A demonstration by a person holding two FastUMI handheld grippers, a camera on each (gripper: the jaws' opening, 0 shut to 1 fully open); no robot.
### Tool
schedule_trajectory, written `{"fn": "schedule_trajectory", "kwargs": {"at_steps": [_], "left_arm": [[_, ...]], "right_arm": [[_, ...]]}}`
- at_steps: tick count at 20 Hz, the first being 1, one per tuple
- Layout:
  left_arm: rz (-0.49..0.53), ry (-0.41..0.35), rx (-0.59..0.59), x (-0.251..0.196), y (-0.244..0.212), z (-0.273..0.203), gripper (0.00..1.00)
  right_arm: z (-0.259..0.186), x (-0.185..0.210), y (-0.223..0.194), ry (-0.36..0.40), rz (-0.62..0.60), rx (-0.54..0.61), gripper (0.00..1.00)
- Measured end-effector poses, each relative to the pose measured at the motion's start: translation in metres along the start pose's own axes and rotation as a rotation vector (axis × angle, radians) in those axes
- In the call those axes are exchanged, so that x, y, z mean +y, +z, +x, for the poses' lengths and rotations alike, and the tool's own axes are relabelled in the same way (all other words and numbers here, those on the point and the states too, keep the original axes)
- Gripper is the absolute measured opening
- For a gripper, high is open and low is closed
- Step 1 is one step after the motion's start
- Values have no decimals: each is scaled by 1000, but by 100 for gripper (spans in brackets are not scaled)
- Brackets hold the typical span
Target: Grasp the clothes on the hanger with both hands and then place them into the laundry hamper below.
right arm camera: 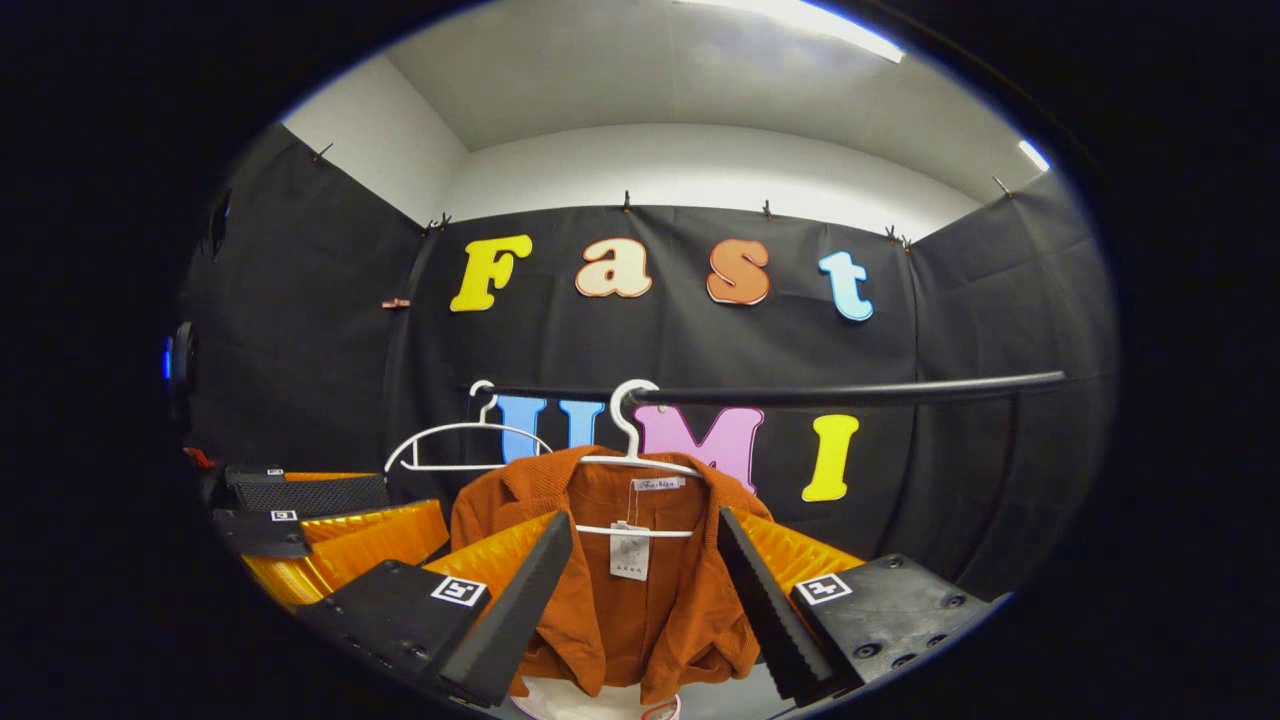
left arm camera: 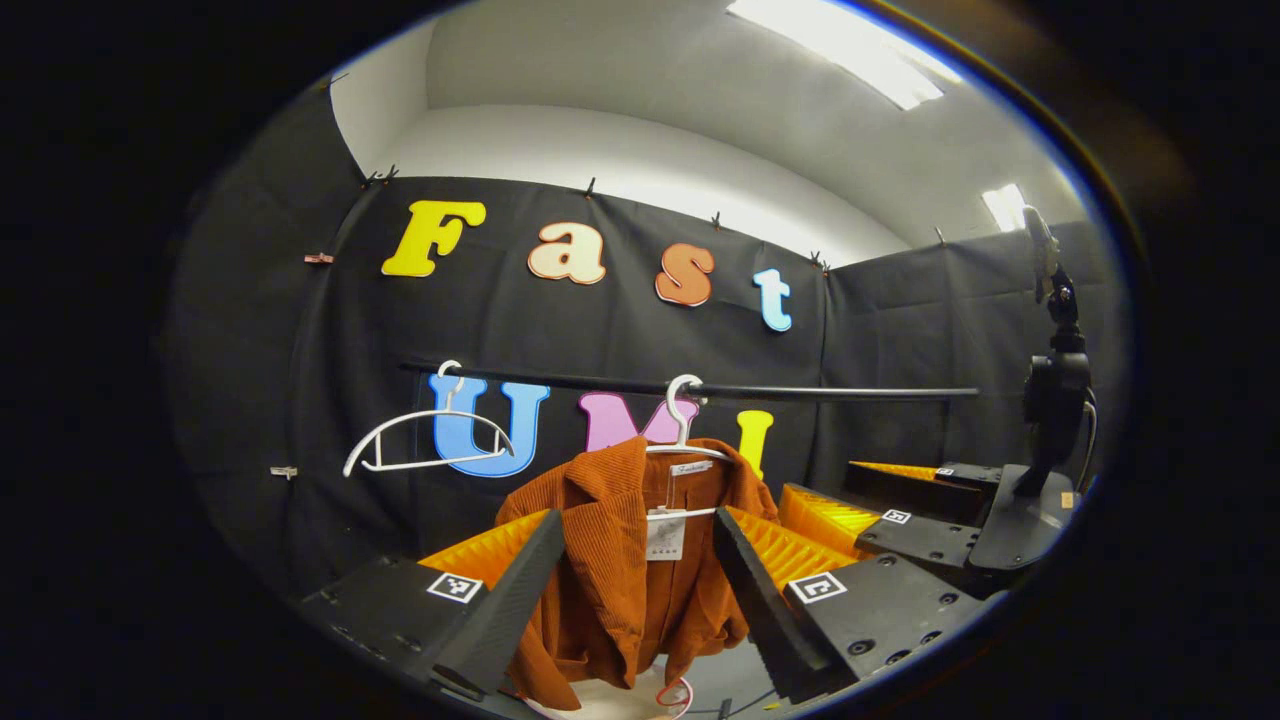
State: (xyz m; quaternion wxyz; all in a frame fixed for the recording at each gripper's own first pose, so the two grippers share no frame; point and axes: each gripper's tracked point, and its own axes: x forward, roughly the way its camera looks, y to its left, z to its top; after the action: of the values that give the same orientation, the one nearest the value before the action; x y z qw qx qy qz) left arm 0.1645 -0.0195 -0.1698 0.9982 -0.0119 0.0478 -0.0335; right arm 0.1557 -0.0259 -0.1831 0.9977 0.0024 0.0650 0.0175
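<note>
Here the left hand-held gripper [left arm camera: 640, 590] and the right hand-held gripper [right arm camera: 645, 590] both stood wide open, holding nothing, each aimed at the rust-orange corduroy jacket [left arm camera: 610, 560] hanging ahead on a white hanger [left arm camera: 685, 440] from the black rail [left arm camera: 800, 392], beside an empty hanger [left arm camera: 425, 445].

Black rail [left arm camera: 800, 392] runs level across the black cloth wall [left arm camera: 330, 380]. Empty white hanger [left arm camera: 425, 440] hooked near the rail's left end, tilted. Small clips [left arm camera: 318, 258] pin the cloth along its top edge and left side. Ceiling light panel [left arm camera: 840, 50] bright overhead. Black camera stand [left arm camera: 1055, 380] upright at right, on a dark base.
</note>
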Motion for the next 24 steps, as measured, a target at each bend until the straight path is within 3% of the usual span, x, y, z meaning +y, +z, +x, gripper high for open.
{"fn": "schedule_trajectory", "kwargs": {"at_steps": [3, 6, 8, 14, 18, 24], "left_arm": [[-24, 37, 21, -1, -33, 26, 95], [-6, 139, 25, 16, -59, 48, 95], [2, 149, 52, 12, -80, 61, 94], [31, 264, 101, 29, -124, 97, 93], [-26, 261, 100, 30, -138, 118, 93], [6, 240, 111, 13, -153, 156, 94]], "right_arm": [[20, -17, -34, 16, -17, 22, 96], [32, -29, -53, 24, -5, 2, 96], [40, -39, -66, 21, -6, -11, 96], [65, -63, -112, 27, -7, 58, 96], [78, -70, -123, 51, -10, 78, 96], [95, -85, -153, 25, 46, 137, 96]]}}
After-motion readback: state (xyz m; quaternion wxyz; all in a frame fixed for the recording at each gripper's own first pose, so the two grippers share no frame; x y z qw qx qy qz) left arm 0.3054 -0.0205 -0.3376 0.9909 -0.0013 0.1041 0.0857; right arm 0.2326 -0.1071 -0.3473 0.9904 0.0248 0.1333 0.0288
